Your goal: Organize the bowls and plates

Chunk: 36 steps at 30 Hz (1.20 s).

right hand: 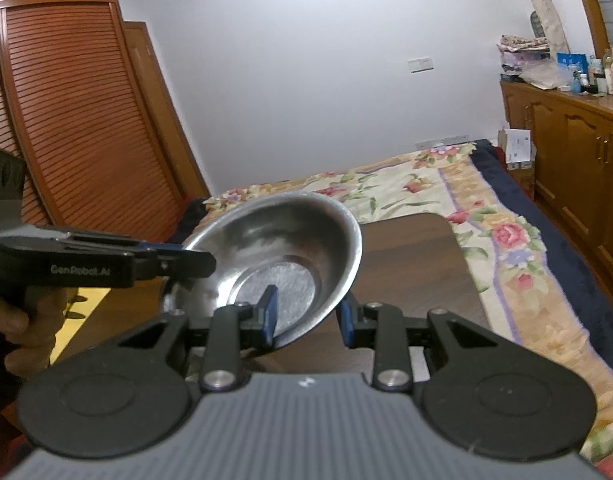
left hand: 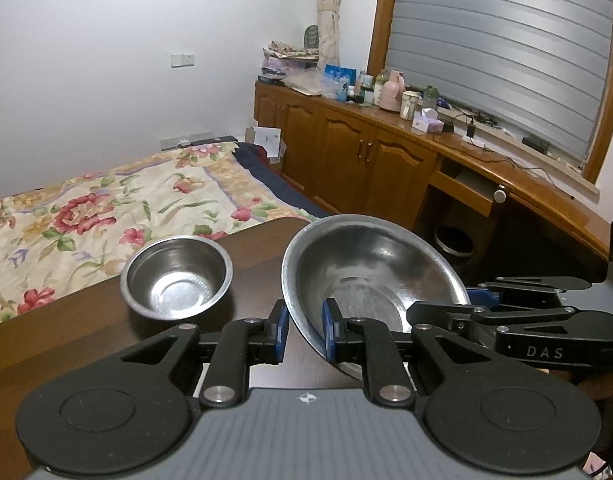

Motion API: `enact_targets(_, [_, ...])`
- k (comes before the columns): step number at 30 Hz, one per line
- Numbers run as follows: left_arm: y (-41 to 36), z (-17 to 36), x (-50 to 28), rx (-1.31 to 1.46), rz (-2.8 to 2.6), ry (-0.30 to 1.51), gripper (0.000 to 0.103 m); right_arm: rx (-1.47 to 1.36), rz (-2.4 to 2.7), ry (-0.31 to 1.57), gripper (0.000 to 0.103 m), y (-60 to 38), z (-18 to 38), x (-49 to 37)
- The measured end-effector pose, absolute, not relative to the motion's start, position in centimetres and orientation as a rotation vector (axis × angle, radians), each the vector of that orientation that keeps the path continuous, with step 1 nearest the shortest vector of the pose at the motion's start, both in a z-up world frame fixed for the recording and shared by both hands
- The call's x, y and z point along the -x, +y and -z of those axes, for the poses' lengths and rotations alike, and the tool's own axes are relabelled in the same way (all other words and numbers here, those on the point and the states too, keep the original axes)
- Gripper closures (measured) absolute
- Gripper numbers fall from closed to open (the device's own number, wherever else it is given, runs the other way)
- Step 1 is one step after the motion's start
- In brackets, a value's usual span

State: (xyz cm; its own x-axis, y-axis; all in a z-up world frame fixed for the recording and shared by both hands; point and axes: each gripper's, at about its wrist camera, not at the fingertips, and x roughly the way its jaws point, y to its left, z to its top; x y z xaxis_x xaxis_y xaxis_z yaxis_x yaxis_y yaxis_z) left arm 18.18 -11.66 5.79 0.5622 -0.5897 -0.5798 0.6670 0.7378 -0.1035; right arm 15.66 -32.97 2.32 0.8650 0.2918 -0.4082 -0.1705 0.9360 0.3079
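Left wrist view: my left gripper (left hand: 304, 330) and right gripper (right hand: 308, 318) each straddle the big steel bowl's (left hand: 370, 276) near rim, holding it tilted over the table (left hand: 86, 320), presumably bound for the small bowl (left hand: 176, 278) near the far edge.

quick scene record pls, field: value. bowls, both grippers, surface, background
large bowl: steel large bowl, tilted, rim straddled by both grippers
small bowl: steel small bowl, upright and empty on the table, left of the large bowl, apart from it
left gripper: left gripper, one finger inside the rim, one outside; contact not clear
right gripper: right gripper, straddles the opposite rim the same way
surface: dark wooden table
background: bed with floral cover, wooden cabinets
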Motion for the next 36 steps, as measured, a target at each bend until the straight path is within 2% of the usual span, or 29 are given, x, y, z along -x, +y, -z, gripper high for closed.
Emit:
enact_targets(24, [-7.0,-4.3,-13.9,-0.094,0.699,0.645,0.084,-0.263,-0.322,0.526,0.07,-28.7,-0.5,-13.1])
enact_targets(36, [-5.7,-0.9,-11.8,-0.072,0.702,0.683,0.081,-0.237,-0.322,0.57,0.07,-27.8,0.8,-12.3])
